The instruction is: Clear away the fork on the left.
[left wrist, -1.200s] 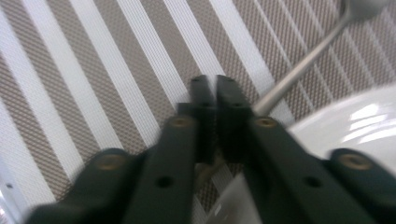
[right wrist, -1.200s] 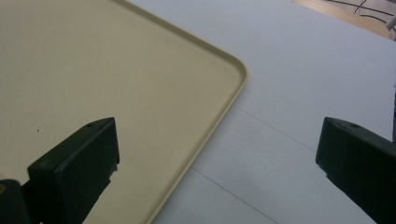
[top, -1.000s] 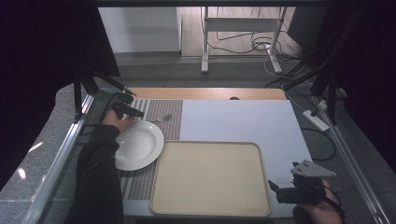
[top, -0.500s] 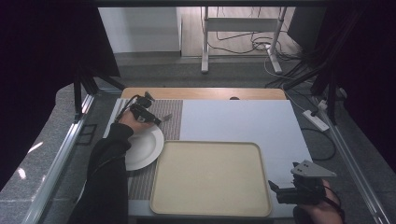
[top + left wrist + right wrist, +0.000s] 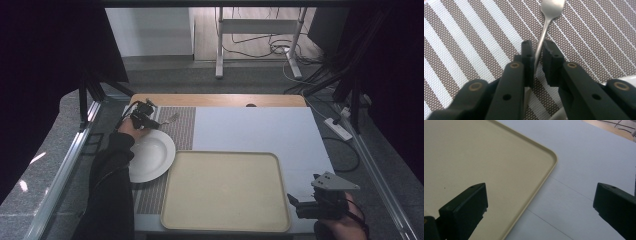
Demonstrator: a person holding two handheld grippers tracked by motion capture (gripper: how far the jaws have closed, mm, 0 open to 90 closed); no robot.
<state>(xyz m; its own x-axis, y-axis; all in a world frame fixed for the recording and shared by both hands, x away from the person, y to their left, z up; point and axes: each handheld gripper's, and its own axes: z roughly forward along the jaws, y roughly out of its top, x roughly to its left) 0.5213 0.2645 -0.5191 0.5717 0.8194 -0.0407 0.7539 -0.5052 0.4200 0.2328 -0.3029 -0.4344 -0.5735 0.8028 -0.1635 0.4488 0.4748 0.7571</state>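
A silver fork (image 5: 551, 7) lies on the striped placemat (image 5: 474, 37), and its handle runs between the jaws of my left gripper (image 5: 538, 46). Those jaws have just been closing and now pinch the handle. In the high view the left gripper (image 5: 152, 123) sits at the placemat's far end, beyond the white plate (image 5: 150, 155), with the fork (image 5: 171, 119) pointing away to its right. My right gripper (image 5: 295, 206) rests at the table's near right corner, beside the beige tray (image 5: 225, 190). Its jaws stand wide apart, and the right gripper (image 5: 540, 195) holds nothing.
The tray's rounded corner (image 5: 549, 162) lies just ahead of the right jaws on the pale grey table top (image 5: 586, 157). The plate's rim (image 5: 624, 78) is close to the left jaws. Metal frame rails (image 5: 75, 150) run along the table's sides.
The left hand has shifted a little to the right, toward the fork at the far end of the placemat. The right gripper has stayed where it was.
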